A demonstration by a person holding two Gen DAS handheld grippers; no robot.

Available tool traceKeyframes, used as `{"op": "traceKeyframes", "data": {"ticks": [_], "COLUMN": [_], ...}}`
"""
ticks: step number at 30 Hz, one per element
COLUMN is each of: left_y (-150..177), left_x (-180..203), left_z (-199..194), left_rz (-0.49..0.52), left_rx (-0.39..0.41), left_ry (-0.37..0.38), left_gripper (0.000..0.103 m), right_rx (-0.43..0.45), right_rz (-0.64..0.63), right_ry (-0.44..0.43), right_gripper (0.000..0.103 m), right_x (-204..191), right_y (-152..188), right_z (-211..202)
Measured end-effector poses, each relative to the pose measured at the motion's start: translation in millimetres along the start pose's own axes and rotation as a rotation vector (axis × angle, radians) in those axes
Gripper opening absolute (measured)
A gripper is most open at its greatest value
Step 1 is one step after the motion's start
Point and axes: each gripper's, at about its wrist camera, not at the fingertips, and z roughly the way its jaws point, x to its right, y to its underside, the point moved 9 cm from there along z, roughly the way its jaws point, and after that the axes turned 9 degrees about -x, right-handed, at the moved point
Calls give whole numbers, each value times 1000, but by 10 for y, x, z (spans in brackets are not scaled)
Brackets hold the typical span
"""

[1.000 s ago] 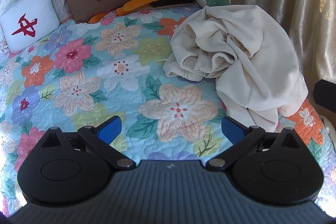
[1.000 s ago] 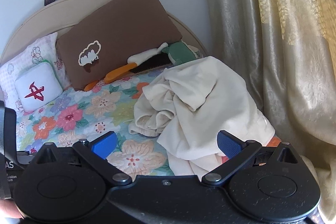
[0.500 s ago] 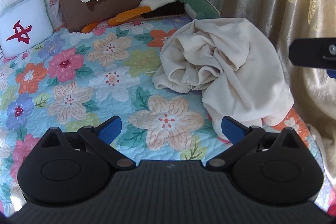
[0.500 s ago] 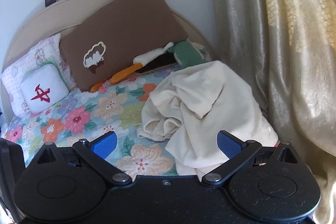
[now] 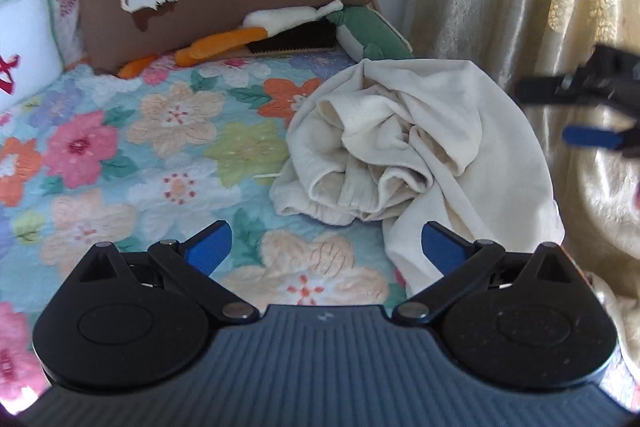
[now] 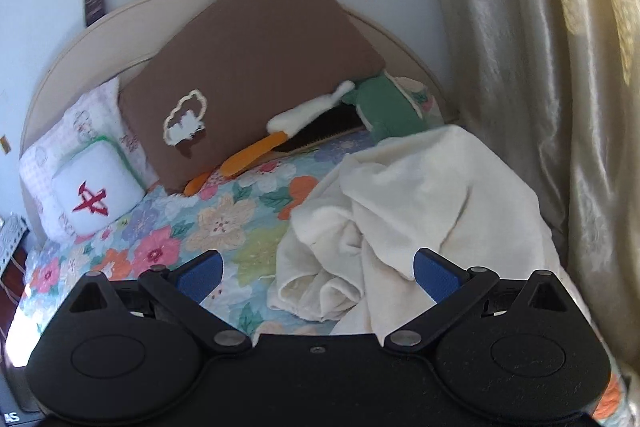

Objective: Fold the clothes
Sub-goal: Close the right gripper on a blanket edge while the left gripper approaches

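Note:
A crumpled cream garment point(image 5: 420, 151) lies in a heap on the right side of the floral quilt point(image 5: 160, 147), close to the curtain. My left gripper point(image 5: 326, 243) hovers open just short of the heap's near edge, nothing between its blue pads. In the right wrist view the same garment point(image 6: 420, 219) fills the middle right, and my right gripper point(image 6: 316, 275) stands open above its near folds, holding nothing. The right gripper's blurred black frame also shows at the right edge of the left wrist view, over the curtain.
A brown pillow point(image 6: 248, 67), a white cushion with a red mark point(image 6: 94, 191) and a plush toy in orange, white and green point(image 5: 288, 31) lie against the curved headboard point(image 6: 72, 51). A gold curtain point(image 6: 540, 87) hangs along the bed's right side.
Both grippers have moved forward and closer to the cream garment, which now looms larger. The right gripper has come further into the left wrist view at the right. Both stay open.

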Motion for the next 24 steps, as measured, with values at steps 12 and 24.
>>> {"op": "traceKeyframes", "data": {"ticks": [12,24], "left_y": [-312,-355], "left_x": [-34,106], "left_z": [1196,1885], "left_rz": [-149,-249], "left_rx": [-54,-113], "left_ry": [59,145], "left_gripper": [103,103], "right_rx": [110,-100], "right_rz": [697,800], "right_ry": [39,234], "right_gripper": [103,103], "right_x": [1579,2338], "right_y": [216,529], "right_z": [511,748]}}
